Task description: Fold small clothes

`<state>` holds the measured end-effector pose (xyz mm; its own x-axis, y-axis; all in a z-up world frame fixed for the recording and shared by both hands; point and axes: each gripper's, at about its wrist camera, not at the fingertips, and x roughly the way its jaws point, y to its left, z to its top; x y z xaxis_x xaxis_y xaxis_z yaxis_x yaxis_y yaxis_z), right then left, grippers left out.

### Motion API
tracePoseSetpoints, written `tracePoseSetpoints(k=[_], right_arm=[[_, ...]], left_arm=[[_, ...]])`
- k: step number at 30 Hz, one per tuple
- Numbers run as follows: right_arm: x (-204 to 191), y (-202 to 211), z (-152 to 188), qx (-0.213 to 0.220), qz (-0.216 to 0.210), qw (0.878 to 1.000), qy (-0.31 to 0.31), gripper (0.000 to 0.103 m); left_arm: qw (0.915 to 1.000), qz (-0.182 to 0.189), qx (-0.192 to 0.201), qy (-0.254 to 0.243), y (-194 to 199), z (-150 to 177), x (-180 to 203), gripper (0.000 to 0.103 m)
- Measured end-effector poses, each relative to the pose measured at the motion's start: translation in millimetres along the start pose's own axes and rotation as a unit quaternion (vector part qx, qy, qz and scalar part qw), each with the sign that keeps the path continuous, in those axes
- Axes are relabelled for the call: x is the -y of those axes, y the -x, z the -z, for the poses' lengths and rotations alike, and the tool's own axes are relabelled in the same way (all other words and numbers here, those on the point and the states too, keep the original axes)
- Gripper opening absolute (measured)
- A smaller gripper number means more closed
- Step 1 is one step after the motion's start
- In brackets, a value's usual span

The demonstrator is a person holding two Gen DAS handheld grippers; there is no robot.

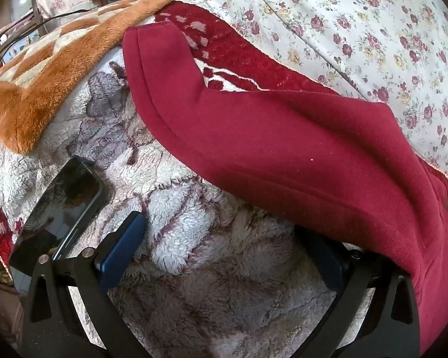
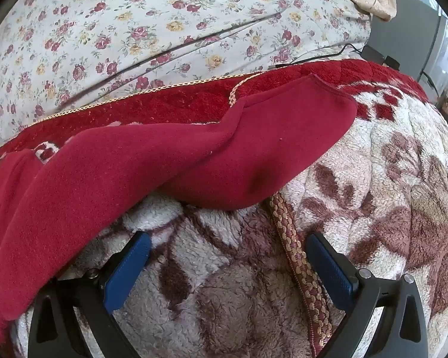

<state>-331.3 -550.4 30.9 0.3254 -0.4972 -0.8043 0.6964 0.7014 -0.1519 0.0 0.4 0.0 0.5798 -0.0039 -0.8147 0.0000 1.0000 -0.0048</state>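
1. We have the dark red fleece garment (image 1: pixel 283 149) spread across the fluffy white-and-mauve blanket (image 1: pixel 194 268), its far side lying along the blanket's red border, next to the flowered sheet (image 1: pixel 373 29). In the right wrist view its rounded end (image 2: pixel 298 125) reaches toward the blanket's right side.

2. Our left gripper (image 1: pixel 227 247) is spread wide with nothing between its blue pads; the garment's near edge drapes over its right-hand finger, so cloth touches it but is not gripped.

3. Our right gripper (image 2: pixel 227 262) is equally wide and empty, hanging over bare blanket just short of the garment's near edge. A braided trim (image 2: pixel 295 253) runs between its fingers.

4. The step in hand looks like taking the near edge on both sides to begin the fold. We should move each gripper forward until the hem alone lies between the pads.

5. Fleece is thick and soft, so we should bite deep enough to hold, but lift clear of the pile first; otherwise we pinch blanket or trim along with it.

6. On the left, the phone (image 1: pixel 62 205) lies just beside the outer finger, near the blanket's left edge. We should steer away from it.

7. We should close both hands together, evenly placed, so that the fold lands square.
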Motion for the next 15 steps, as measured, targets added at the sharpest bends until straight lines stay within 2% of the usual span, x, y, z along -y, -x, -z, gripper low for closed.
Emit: tracePoseSetpoints(k=[9, 15], right_arm=[[0.0, 0.0, 0.0, 0.0, 0.0, 1.0, 0.0, 0.103], [-0.4, -1.0, -0.5, -0.003, 0.002, 1.0, 0.002, 0.103]], left_arm=[[1.0, 0.001, 0.001, 0.0, 9.0, 10.4, -4.3, 0.103], [0.9991, 0.023, -0.035, -0.002, 20.0, 11.3, -5.4, 0.102]])
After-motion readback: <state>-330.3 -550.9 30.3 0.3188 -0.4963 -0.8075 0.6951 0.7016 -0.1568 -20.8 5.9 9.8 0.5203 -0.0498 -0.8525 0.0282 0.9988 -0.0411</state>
